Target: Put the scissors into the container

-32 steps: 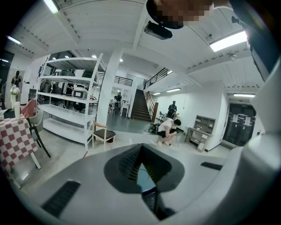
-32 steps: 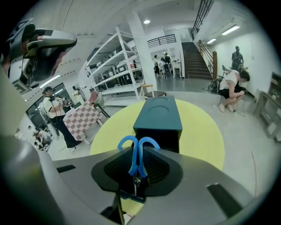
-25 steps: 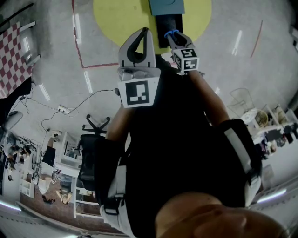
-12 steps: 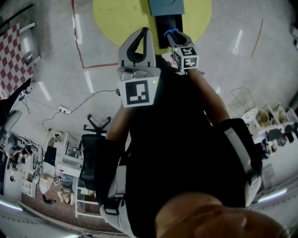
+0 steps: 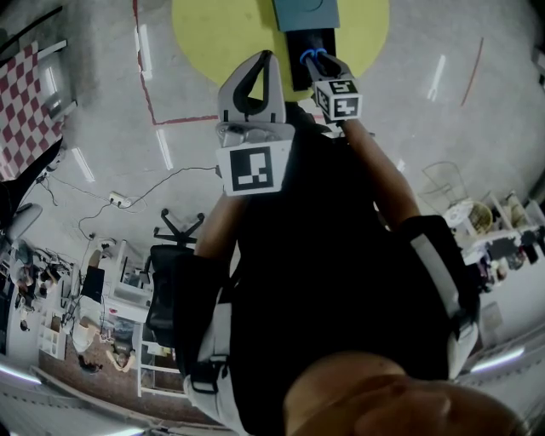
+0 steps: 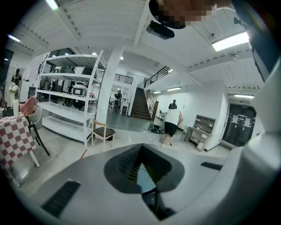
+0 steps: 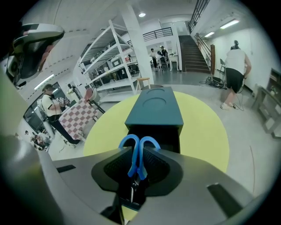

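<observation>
My right gripper (image 7: 138, 172) is shut on the blades of the blue-handled scissors (image 7: 139, 148), whose handle loops point forward. Just beyond them stands the dark teal container (image 7: 154, 109) on a round yellow surface (image 7: 203, 128). Its black open compartment (image 7: 154, 135) faces the scissors. In the head view the right gripper (image 5: 321, 65) holds the scissors (image 5: 313, 55) at the mouth of the container (image 5: 306, 12). My left gripper (image 5: 255, 78) is raised to the left of it. Its jaws are shut with nothing between them. In the left gripper view the left gripper (image 6: 141, 150) points across the hall.
A table with a red checked cloth (image 7: 75, 115) stands left of the yellow surface. White shelving (image 7: 109, 61) and a staircase (image 7: 193, 52) lie behind. A person (image 7: 236, 70) bends over at the right. An office chair (image 5: 174, 230) and a floor cable (image 5: 128, 197) show.
My right gripper has edged a little forward with the scissors toward the container's open compartment. The left gripper has stayed put.
</observation>
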`<state>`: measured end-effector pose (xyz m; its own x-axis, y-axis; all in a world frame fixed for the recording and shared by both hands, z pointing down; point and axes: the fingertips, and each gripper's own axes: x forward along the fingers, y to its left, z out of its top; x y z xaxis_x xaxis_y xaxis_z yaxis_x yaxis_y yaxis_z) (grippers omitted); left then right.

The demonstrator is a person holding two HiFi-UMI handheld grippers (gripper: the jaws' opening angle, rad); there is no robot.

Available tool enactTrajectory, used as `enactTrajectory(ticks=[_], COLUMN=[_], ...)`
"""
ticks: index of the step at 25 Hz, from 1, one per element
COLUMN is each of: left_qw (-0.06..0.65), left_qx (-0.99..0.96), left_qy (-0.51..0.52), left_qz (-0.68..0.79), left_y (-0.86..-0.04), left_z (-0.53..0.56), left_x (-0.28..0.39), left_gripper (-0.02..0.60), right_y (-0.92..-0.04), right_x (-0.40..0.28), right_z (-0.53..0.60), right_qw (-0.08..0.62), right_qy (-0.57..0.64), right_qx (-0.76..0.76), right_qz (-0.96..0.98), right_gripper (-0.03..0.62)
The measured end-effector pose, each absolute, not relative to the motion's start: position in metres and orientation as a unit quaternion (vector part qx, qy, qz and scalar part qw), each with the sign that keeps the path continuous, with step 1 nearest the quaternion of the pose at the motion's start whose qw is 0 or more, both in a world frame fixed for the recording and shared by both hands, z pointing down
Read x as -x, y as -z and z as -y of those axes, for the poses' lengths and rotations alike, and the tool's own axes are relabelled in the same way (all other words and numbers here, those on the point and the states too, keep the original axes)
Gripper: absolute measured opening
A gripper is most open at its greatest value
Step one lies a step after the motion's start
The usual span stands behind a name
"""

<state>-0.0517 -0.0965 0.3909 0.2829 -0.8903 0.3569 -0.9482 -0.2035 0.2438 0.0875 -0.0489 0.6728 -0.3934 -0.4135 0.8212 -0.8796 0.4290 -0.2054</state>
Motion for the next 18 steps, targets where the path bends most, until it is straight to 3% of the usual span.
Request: enactTrajectory(ticks=[18], left_qw=[0.22], left_qx=[-0.771], left_qy=[-0.08], left_qz=[0.592], left_y=[-0.402], left_z=[0.112], left_x=[0.054], left_gripper=[-0.002], right_y=[-0.702], right_x=[-0.081], right_z=[0.064], right_qw=[0.383], right_qy=[-0.361], right_qx=[-0.422], right_qz=[0.738], right_gripper=[0.08])
